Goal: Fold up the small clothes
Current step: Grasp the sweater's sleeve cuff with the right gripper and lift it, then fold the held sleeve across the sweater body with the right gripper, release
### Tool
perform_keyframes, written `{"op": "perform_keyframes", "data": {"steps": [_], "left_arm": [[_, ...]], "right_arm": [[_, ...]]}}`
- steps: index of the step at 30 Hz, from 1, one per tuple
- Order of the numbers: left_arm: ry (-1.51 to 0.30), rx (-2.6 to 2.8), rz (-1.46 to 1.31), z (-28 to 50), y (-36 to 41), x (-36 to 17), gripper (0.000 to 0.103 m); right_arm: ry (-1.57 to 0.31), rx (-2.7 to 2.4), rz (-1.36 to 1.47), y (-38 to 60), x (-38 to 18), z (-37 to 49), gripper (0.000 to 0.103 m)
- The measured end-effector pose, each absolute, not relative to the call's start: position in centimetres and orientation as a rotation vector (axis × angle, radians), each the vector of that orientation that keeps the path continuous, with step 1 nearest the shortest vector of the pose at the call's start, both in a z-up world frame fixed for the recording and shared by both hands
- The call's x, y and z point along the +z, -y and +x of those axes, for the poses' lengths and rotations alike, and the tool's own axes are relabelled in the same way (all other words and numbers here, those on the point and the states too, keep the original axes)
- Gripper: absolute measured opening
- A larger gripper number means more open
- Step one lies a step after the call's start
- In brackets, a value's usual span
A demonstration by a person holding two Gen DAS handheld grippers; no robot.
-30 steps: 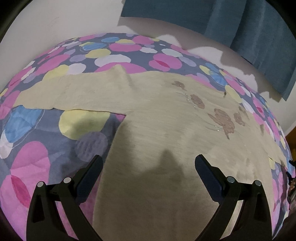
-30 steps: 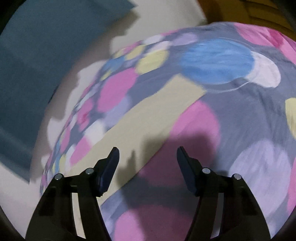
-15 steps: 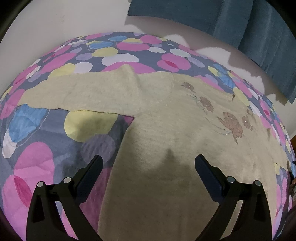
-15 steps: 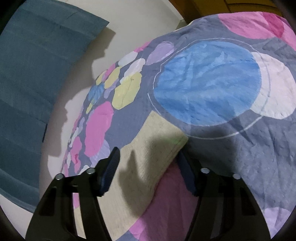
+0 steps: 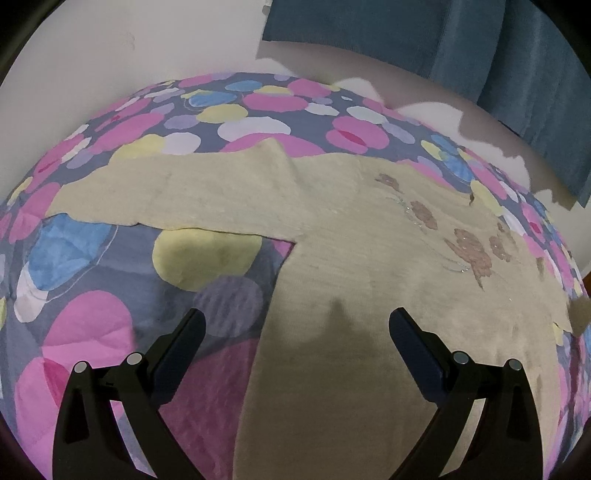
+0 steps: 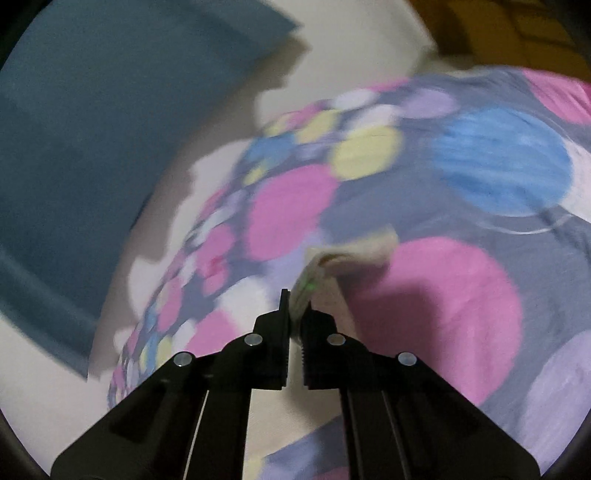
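A beige long-sleeved sweater [image 5: 351, 258] with brown glittery flower patches lies flat on the spotted bedspread [image 5: 92, 295]. One sleeve [image 5: 177, 195] stretches out to the left. My left gripper [image 5: 295, 332] is open and empty, held above the sweater's lower left edge. In the right wrist view my right gripper [image 6: 295, 310] is shut on the cuff end of a sleeve [image 6: 332, 269], which is bunched and lifted off the bedspread [image 6: 461, 295]. That view is blurred by motion.
A white wall [image 5: 129, 44] and a blue curtain [image 5: 480, 48] stand behind the bed. The bed's far edge runs close to the wall. Something yellow-brown [image 6: 517, 33] shows at the top right of the right wrist view.
My right gripper has closed on the sleeve end that lay flat between its open fingers and has lifted it. My left gripper has drawn back slightly from the sweater, still open.
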State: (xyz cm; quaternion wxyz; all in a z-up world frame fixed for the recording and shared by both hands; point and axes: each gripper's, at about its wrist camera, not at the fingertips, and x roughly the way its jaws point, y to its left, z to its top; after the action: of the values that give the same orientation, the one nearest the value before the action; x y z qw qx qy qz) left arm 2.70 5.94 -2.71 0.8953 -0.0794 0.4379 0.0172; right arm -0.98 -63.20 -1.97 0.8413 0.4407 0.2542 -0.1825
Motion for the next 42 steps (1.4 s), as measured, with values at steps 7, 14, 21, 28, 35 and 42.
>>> {"op": "perform_keyframes", "data": {"steps": [7, 14, 21, 28, 35, 42], "left_arm": [[-0.897, 0.006, -0.15, 1.6, -6.7, -2.2, 0.099], [-0.884, -0.016, -0.118, 0.8, -6.9, -1.7, 0.099], [-0.862, -0.025, -0.14, 0.2, -7.2, -1.0, 0.099], [-0.864, -0.032, -0.151, 0.1, -7.2, -0.9, 0.099], [-0.868, -0.032, -0.154, 0.2, -7.2, -1.0, 0.099], [-0.88, -0.036, -0.153, 0.2, -7.1, -1.4, 0.099]], "right_arm": [[-0.572, -0.177, 0.772, 51.3, 2.3, 5.3, 0.004], [-0.629, 0.015, 0.643, 37.5, 3.8, 10.0, 0.004], [-0.705, 0.167, 0.541, 25.7, 3.2, 12.2, 0.004], [-0.811, 0.258, 0.459, 17.6, 0.7, 13.0, 0.004], [-0.886, 0.299, 0.38, 13.6, -1.7, 13.5, 0.004], [-0.958, 0.325, 0.336, 12.2, -3.9, 13.6, 0.005]]}}
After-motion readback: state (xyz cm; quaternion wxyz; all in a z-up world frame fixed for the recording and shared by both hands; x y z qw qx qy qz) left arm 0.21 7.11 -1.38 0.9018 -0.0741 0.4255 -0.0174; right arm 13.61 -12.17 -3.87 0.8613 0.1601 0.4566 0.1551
